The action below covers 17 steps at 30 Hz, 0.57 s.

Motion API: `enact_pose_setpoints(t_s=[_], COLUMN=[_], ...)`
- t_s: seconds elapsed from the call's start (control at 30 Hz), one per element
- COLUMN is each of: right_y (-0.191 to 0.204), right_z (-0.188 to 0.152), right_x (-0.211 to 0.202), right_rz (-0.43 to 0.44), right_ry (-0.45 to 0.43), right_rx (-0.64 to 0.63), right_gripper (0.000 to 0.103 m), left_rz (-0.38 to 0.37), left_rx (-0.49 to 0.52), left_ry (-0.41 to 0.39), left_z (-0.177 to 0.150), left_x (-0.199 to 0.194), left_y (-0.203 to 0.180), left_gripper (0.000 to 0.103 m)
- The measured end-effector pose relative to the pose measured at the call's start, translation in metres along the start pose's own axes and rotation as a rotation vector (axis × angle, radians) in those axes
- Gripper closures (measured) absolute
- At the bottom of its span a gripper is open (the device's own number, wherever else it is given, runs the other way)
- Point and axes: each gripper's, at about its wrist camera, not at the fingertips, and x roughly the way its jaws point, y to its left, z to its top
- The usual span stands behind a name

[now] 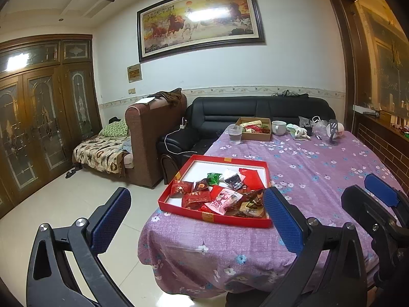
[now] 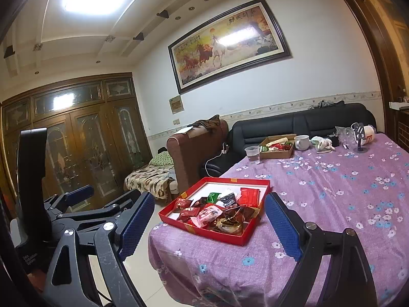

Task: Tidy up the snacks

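Both sets of fingers are spread wide with nothing between them. The left gripper [image 1: 196, 220] hovers off the near corner of the surface [image 1: 319, 179], short of the red tray [image 1: 240, 159]; the right gripper [image 2: 209, 226] hangs just beside it, also short of the tray.

The snack packets [image 1: 225, 194] lie heaped in the near half of the red tray, overlapping one another. They look light, soft and crinkly, with slick film wrappers, so I judge they would slide or fold under a pinch. The flat sealed edge of a top packet, such as the pink packet [image 1: 223, 199], seems the safest place to take hold; squeezing the middle could crush what is inside.

Counting: 1 red tray, holding roughly 10 packets, though the overlap hides the exact number. Among them are 1 green packet [image 1: 214, 177], 1 pink packet and several dark red ones.

Beyond the red tray, at the far end of the surface, stand 1 cardboard box [image 1: 255, 136] with more snacks, 1 clear plastic cup [image 1: 235, 134] and 1 white mug [image 1: 278, 127].
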Motion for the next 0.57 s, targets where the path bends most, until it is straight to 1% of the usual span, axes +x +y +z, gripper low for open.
enact_pose_setpoints(t_s=[0.47,0.57], right_y=[0.0023,0.0022], right_z=[-0.0006,-0.0005], right_x=[0.0028,0.0045], right_rz=[0.002,0.002], right_ry=[0.01,0.013], right_rx=[0.001,0.002], right_gripper=[0.014,0.014], left_rz=[-0.004,0.008], left_rx=[-0.009,-0.011], left_ry=[-0.003,0.006], left_z=[-0.0022,-0.0042], left_x=[0.0005,0.0069], left_y=[0.0004,-0.0016], left_gripper=[0.0,0.0])
